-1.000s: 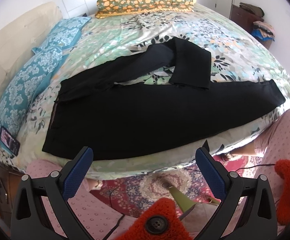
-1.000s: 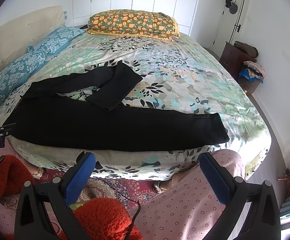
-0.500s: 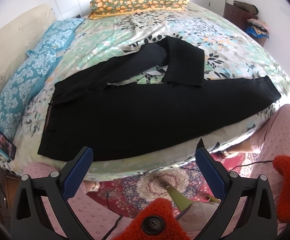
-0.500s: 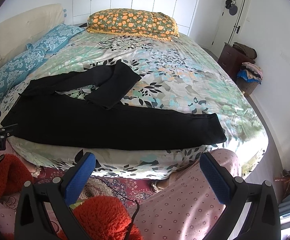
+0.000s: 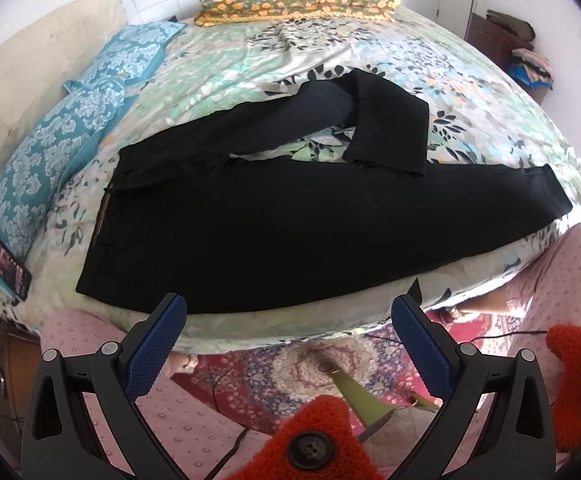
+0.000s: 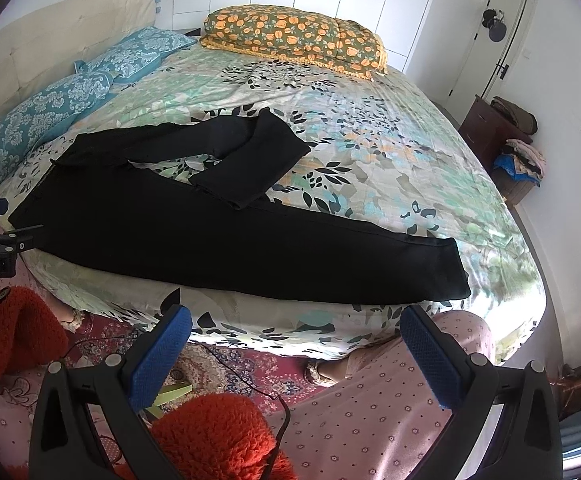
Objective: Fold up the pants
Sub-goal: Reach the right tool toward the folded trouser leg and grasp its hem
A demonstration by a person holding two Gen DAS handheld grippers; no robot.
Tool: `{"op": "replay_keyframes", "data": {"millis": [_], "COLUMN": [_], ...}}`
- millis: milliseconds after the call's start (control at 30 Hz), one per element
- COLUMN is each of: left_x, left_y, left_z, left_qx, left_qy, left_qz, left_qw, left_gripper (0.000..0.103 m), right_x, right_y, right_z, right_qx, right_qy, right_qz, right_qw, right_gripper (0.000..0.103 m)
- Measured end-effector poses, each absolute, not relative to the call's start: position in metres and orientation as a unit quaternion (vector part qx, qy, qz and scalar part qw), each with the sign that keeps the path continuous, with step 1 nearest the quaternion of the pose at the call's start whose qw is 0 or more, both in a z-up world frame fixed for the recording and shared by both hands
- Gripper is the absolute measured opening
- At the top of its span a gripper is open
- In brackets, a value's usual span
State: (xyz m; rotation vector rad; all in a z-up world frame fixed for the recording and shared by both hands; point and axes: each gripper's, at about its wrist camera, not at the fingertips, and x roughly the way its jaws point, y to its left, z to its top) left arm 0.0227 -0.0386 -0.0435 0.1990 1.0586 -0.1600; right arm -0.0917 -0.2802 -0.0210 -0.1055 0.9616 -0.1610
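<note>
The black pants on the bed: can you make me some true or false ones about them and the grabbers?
1. The black pants lie on the bed. True.
2. The left gripper squeezes the pants. False: it is open and holds nothing.
3. One pant leg is bent back on itself. True.
4. The right gripper is shut. False: its jaws stand wide apart.
5. An orange-flowered pillow sits on the pants. False: it lies far behind them, by the wall.
</note>
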Motion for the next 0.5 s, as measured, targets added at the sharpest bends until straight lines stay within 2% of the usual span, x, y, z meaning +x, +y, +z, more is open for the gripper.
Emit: {"op": "replay_keyframes", "data": {"millis": [300,500], "left_x": [0.028,0.03], "left_y": [-0.019,-0.012], "left_z": [-0.047,-0.051], "left_qx": [0.063,0.057], "left_qy": [0.509,0.516], "left_qz": [-0.053,-0.04], "left_qw": [0.857,0.854], "left_gripper": [0.102,0.102], "right_x": [-0.054,-0.025], "right_y": [-0.232,-0.237], "right_z": [-0.034,-0.033], "right_qx": [-0.168,-0.157], "right_qy": [0.461,0.472], "right_qz": [-0.043,-0.066], "right_qw": [0.87,0.865], "right_gripper": [0.103,0.103]}}
